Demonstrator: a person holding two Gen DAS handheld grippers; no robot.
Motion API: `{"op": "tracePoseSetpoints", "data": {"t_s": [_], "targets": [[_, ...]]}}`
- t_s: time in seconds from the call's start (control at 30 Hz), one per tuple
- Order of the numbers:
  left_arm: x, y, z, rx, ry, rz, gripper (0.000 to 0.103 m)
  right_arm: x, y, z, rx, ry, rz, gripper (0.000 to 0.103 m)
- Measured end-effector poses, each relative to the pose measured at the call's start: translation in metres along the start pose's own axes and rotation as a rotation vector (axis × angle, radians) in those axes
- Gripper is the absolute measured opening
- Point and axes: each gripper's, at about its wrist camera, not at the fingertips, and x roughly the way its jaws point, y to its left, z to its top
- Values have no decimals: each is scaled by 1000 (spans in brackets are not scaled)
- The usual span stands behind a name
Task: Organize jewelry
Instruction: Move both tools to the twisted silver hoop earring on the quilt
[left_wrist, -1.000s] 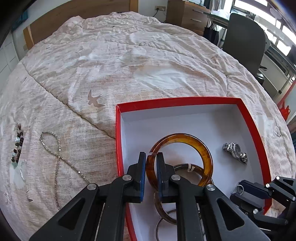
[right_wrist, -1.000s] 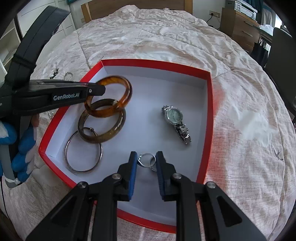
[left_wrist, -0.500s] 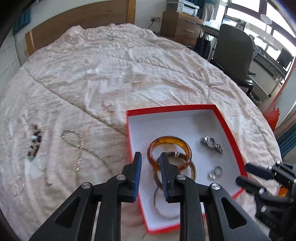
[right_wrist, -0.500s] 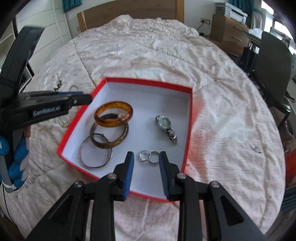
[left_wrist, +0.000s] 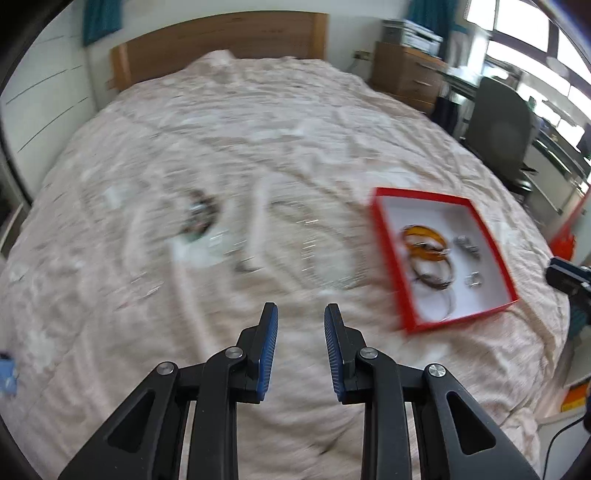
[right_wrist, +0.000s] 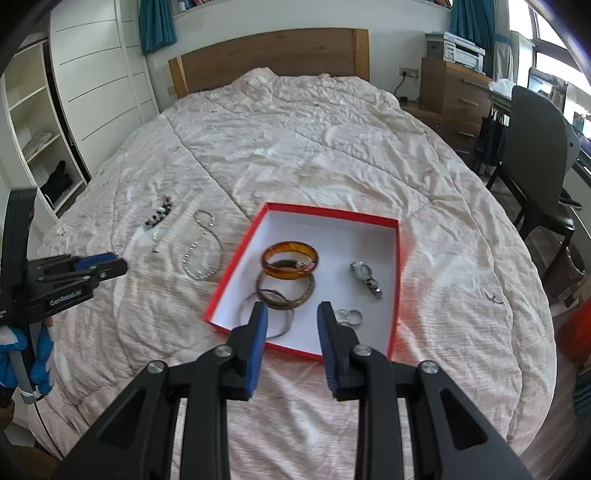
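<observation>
**Both grippers empty above the bed, loose chains the tricky pick**

Here's the danger: the thin silver chain necklace (right_wrist: 201, 246) lies looped on the crumpled beige bedspread (right_wrist: 314, 155), left of centre in the right wrist view, with the dark beaded strand (right_wrist: 159, 216) just up-left of it. Fine links on soft cloth could slip between the pads, or the pads could pinch a fold of quilt along with the chain. A dangling loop might also snag on the rim of the red-edged white cardboard box (right_wrist: 236, 262) on the way in. And the left wrist view is heavily smeared, so aiming from it looks unreliable just now.

Inside the box, centre frame: the amber translucent bangle (right_wrist: 290, 260) resting on a darker brown bangle (right_wrist: 286, 291), a thin silver hoop (right_wrist: 267, 319) partly behind a finger, a silver wristwatch (right_wrist: 365, 277) to the right, and two small silver rings (right_wrist: 351, 315) at the lower right.

The left gripper (left_wrist: 300, 349) angles down over bare quilt, jaws opening, a modest gap with nothing between them. It also shows at the left edge of the right view, in a blue-gloved hand (right_wrist: 22, 354). The right gripper (right_wrist: 290, 341) tilts down over the box's near edge, jaws narrowly parted, gripping nothing.
</observation>
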Motion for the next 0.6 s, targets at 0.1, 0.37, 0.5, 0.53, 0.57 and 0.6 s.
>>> {"op": "tracePoseSetpoints", "data": {"t_s": [0.1, 0.37, 0.5, 0.53, 0.57, 0.6], "targets": [[-13, 39, -12, -53, -3, 45, 26, -4, 12, 0, -1, -9, 10, 27], [-28, 109, -23, -135, -21, 125, 26, 4, 41, 7, -24, -10, 52, 27], [-21, 131, -24, -171, -20, 141, 26, 22, 57, 15, -42, 1, 80, 27], [-20, 135, -24, -178, -20, 144, 26, 26, 60, 17, -45, 3, 85, 27], [-17, 139, -24, -185, -19, 145, 26, 30, 62, 20, -47, 7, 92, 27], [-13, 144, -23, -193, -17, 146, 26, 34, 64, 21, -49, 10, 98, 27]]}}
